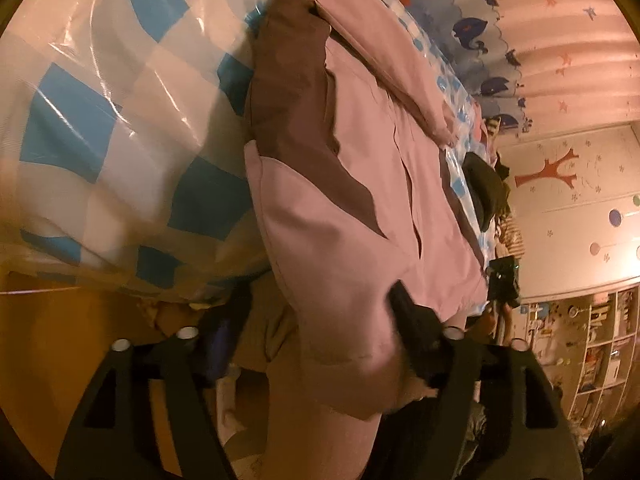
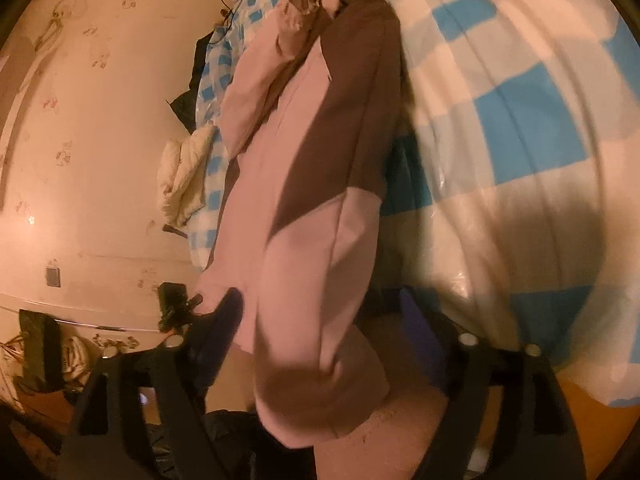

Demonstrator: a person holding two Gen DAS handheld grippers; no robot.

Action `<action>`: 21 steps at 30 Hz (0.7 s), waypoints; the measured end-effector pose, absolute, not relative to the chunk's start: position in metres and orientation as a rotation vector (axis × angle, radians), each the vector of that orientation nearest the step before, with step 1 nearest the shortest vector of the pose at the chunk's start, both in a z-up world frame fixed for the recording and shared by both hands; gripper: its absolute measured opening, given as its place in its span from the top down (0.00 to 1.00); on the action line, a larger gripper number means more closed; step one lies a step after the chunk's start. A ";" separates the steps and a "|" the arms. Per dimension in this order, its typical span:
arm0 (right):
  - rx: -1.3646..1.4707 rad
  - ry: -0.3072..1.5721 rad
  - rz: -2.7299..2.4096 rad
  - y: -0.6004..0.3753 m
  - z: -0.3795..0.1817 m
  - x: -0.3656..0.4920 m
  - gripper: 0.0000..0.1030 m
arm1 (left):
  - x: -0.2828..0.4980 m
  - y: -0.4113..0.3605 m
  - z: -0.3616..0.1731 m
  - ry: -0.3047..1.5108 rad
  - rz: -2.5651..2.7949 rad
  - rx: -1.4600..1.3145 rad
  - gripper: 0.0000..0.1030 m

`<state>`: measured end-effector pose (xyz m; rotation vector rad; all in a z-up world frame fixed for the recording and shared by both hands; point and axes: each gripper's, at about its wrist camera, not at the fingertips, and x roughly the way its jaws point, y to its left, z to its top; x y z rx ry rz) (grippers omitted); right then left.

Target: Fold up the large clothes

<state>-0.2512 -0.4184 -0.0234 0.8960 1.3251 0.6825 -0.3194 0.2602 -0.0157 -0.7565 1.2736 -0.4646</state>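
A large pink and brown garment [image 1: 360, 160] lies lengthwise on the bed, its near end hanging over the bed's edge toward me. My left gripper [image 1: 316, 332] stands open with that near end between its fingers; the right finger [image 1: 412, 320] lies against the cloth. The right wrist view shows the same garment [image 2: 304, 160] running away from the camera, with a crumpled brown part at the far end. My right gripper [image 2: 320, 320] is open too, and the garment's near edge droops between its fingers. Neither pair of pads pinches the cloth.
The bed wears a glossy blue and white checked cover [image 1: 100, 120] [image 2: 520, 100]. Dark clothes [image 1: 484, 188] are piled at its far side, with a white padded garment [image 2: 184, 176] on the other. A patterned curtain [image 1: 480, 20], decorated wall [image 1: 552, 168], shelves [image 1: 600, 340] and orange floor [image 1: 40, 340] surround it.
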 end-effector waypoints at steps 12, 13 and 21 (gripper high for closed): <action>0.845 1.224 0.825 -0.374 -0.016 -0.252 0.74 | -0.316 0.216 -0.006 1.228 -0.446 -0.746 0.84; 0.858 1.194 0.832 -0.376 -0.010 -0.254 0.76 | -0.318 0.214 0.002 1.209 -0.445 -0.737 0.86; 0.863 1.014 0.926 -0.409 0.054 -0.301 0.77 | -0.370 0.210 0.079 1.101 -0.551 -0.655 0.88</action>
